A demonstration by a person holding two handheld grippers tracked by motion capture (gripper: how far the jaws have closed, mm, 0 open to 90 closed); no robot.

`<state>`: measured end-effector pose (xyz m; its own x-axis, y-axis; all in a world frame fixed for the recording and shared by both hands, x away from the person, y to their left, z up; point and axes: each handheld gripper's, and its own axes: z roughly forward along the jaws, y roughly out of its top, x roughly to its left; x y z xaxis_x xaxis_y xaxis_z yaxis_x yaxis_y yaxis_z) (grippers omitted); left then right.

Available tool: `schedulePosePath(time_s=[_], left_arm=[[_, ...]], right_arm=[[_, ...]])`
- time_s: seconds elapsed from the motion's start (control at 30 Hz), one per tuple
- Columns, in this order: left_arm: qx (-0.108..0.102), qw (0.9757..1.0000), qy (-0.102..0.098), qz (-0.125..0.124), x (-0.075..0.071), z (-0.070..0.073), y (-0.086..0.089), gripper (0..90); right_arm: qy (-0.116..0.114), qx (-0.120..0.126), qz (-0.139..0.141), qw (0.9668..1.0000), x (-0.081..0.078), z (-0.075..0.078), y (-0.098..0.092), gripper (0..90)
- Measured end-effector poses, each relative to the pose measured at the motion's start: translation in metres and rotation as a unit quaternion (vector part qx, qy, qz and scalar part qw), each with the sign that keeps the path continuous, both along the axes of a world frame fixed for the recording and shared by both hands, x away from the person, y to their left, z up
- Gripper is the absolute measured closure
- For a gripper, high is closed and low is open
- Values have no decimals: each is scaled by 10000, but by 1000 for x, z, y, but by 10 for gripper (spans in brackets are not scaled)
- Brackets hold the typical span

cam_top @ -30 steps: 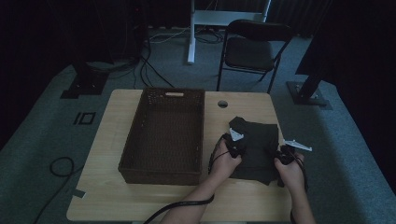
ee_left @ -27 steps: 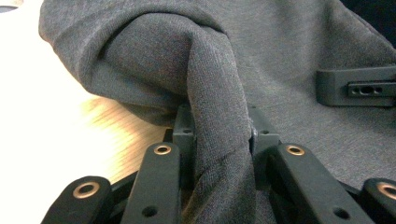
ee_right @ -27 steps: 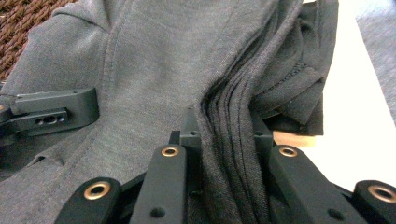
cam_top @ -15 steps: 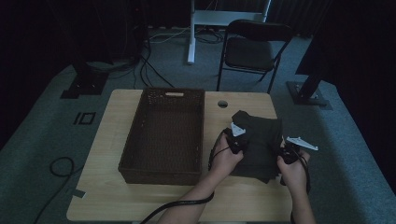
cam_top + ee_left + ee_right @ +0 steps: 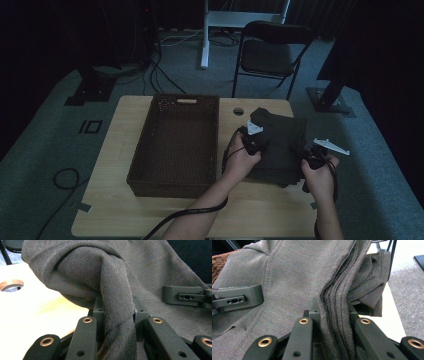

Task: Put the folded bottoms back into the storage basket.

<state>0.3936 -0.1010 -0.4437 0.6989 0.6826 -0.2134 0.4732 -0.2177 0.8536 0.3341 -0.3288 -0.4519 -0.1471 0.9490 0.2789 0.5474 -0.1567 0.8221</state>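
A dark grey folded garment lies on the right half of the wooden table. My left gripper holds its left edge; in the left gripper view a bunched fold of the grey cloth is pinched between the jaws of the left gripper. My right gripper holds the right edge, and the right gripper view has the stacked layers of the garment clamped in the right gripper. A dark woven basket stands open to the left of the garment.
A round cable hole sits in the tabletop behind the left gripper. A folding chair and stand bases stand beyond the table on grey carpet. Cables trail from both grippers toward the near table edge.
Both grippers have moved slightly away from the person with the garment, and its far edge now folds upward by the left gripper.
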Motion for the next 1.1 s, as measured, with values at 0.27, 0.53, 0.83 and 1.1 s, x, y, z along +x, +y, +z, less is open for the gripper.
schedulePosePath(time_s=[0.27,0.53,0.83,1.1], left_arm=[[-140,9999,-31,-20,5,26,9,722],[-269,9995,-135,-20,8,57,24,721],[-291,9988,-360,130,7,80,51,721],[-276,9984,-430,249,6,97,78,721]], right_arm=[[-77,61,47,9999,4,25,3,762],[-258,161,160,9994,8,63,13,761],[-477,139,291,9983,12,85,37,761],[-552,160,462,9973,18,99,61,760]])
